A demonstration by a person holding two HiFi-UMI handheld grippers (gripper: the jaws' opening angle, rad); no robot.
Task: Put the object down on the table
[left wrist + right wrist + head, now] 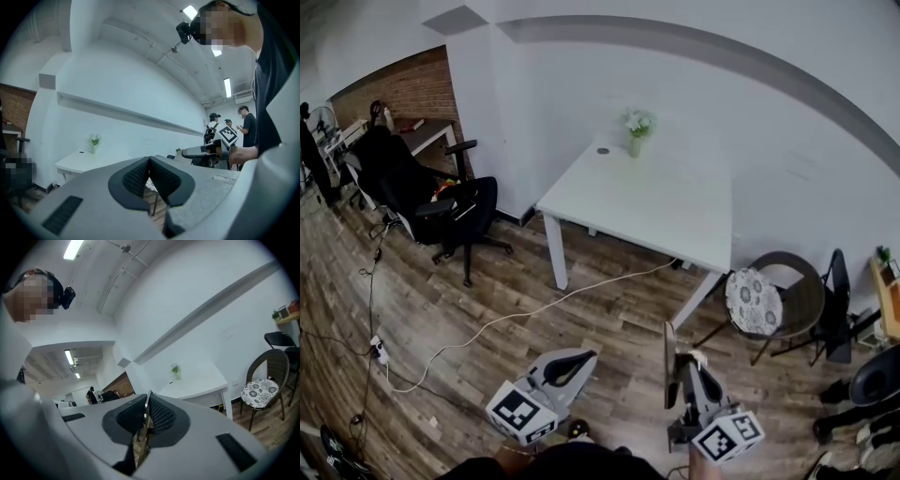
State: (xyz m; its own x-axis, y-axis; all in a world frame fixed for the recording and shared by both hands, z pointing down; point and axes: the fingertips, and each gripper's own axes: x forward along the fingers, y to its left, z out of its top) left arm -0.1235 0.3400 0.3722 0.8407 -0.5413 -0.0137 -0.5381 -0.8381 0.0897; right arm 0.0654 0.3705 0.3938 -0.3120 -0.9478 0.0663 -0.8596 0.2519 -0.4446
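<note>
My right gripper (692, 361) hangs low at the right, above the wooden floor, shut on a thin flat dark object (668, 366) held upright and edge-on. In the right gripper view that object (146, 425) shows as a narrow shiny strip pinched between the ribbed pads. My left gripper (579, 360) is at the lower left, shut, with nothing between its pads (138, 177). The white table (656, 202) stands well ahead of both grippers, with a small vase of flowers (636, 131) at its far edge. It also shows in both gripper views (77, 160) (199, 387).
A black office chair (441, 202) stands left of the table. At the right are a wicker chair with a patterned cushion (764, 300) and a dark folding chair (837, 309). A white cable (534, 314) runs across the floor to a power strip (380, 352). People (243, 126) stand far off.
</note>
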